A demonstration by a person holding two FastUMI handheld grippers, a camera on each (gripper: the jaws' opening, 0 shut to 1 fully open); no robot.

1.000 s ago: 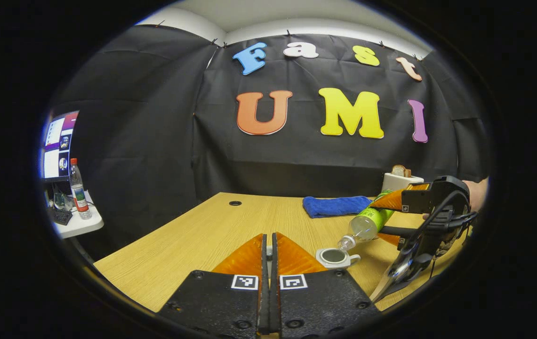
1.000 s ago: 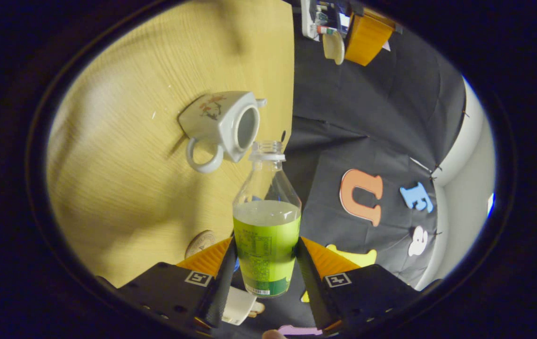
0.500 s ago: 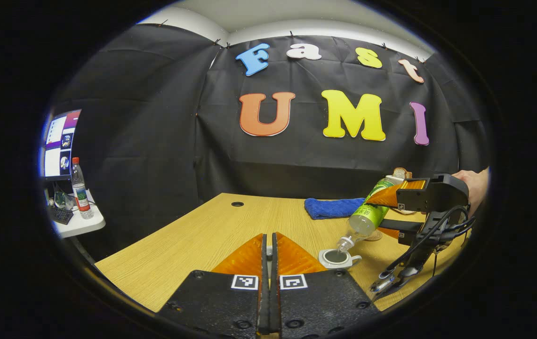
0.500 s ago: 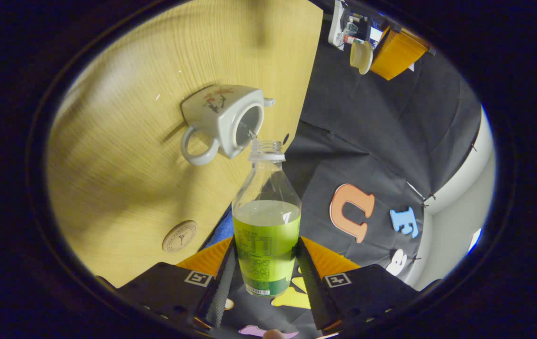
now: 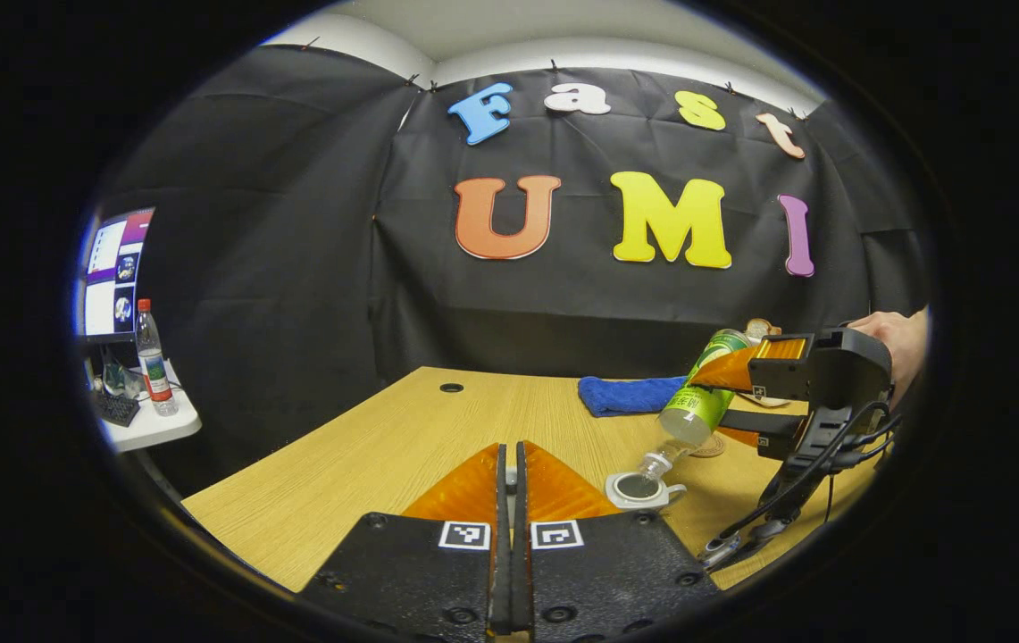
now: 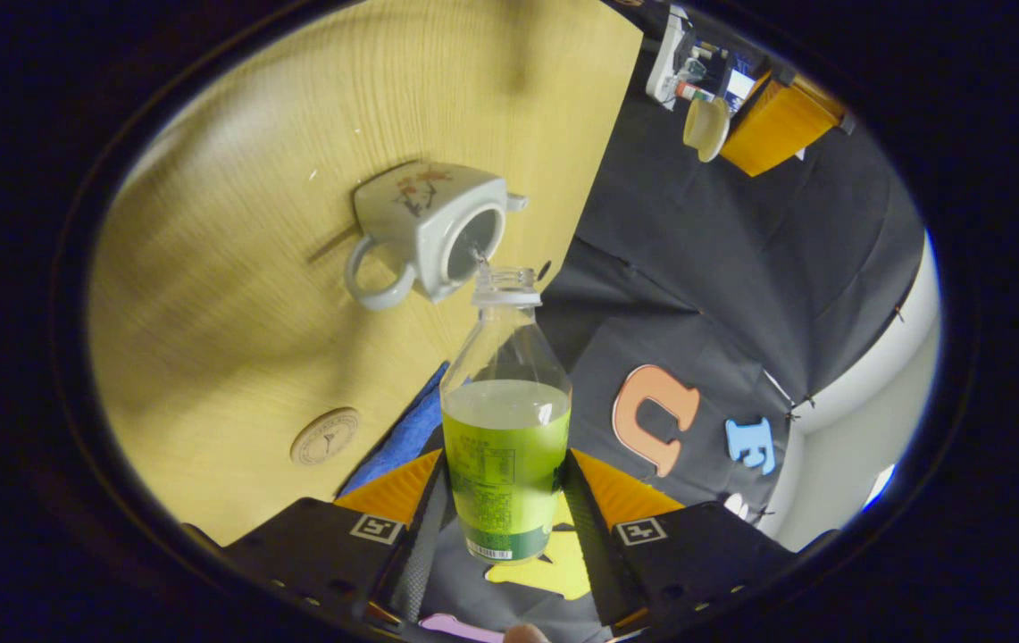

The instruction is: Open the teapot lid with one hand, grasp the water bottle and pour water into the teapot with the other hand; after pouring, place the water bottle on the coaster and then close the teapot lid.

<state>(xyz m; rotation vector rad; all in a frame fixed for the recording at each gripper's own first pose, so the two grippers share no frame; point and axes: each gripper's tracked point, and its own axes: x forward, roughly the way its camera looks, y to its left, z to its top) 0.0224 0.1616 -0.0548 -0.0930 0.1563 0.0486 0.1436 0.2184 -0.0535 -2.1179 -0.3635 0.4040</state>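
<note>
Right gripper [image 6: 502, 500] is pinching the water bottle [image 6: 505, 429], both fingers pressing on its green-labelled body from either side. Bottle is pointing straight ahead of the claw, open uncapped neck at the far end, tipped down toward the teapot [image 6: 429, 232]. Bottle mouth is hanging just over the teapot's open top, and a thin stream of water is running from the mouth into the opening. Teapot is sitting on the wooden table [image 6: 250, 268] ahead of the claw and slightly left, ring handle facing the claw side, small spout on the far side. Coaster [image 6: 324, 436] is lying flat on the table left of the claw's fingers, apart from the teapot. Blue cloth [image 6: 402, 438] is showing just ahead of the left finger.

In the left gripper view, left gripper [image 5: 510, 500] is showing its fingers pressed together with only a thin slit between them; from here cannot tell what is pinched. In the right gripper view that gripper is hanging far ahead and to the right, with the teapot lid [image 6: 705, 128] at its tips. From the left claw, teapot [image 5: 643, 488] is sitting ahead-right, with the tilted bottle [image 5: 697, 397] above it, held by the other gripper [image 5: 746, 393] and a hand [image 5: 897, 339] behind it. Blue cloth [image 5: 630, 393] is lying farther ahead.
</note>
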